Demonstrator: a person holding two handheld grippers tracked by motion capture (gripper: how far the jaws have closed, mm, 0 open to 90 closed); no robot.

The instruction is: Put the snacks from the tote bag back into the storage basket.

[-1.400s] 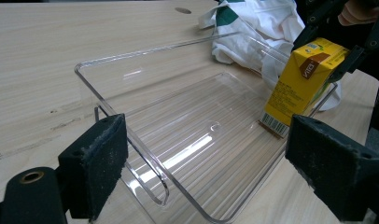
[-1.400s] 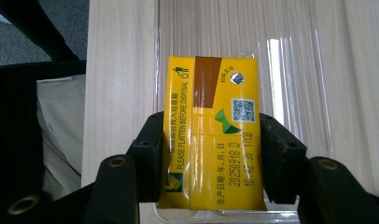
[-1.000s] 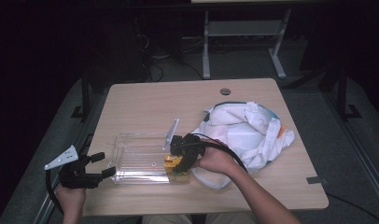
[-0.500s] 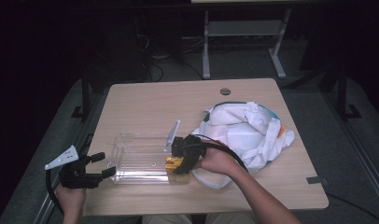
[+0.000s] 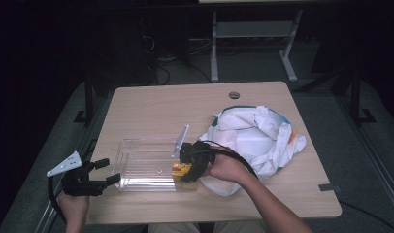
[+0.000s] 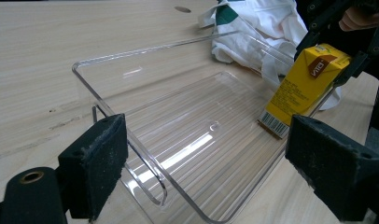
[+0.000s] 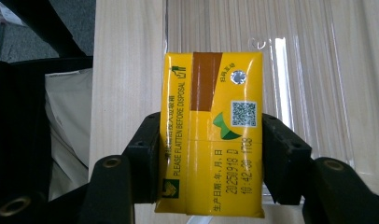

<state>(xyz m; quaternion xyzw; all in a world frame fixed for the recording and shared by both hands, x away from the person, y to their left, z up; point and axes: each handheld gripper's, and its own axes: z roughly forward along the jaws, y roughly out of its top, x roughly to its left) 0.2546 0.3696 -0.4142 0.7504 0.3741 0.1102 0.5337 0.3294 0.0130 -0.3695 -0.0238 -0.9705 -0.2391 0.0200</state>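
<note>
While your right gripper clamps the yellow drink carton across its two broad faces, the carton hangs tilted over the right end of the clear plastic tray, its lower edge about at the rim. It looks light, but the card walls likely dent under pressure and the coating may be slick, so grip mid-body, gently. Your left gripper waits wide and empty at the tray's near-left corner
</note>
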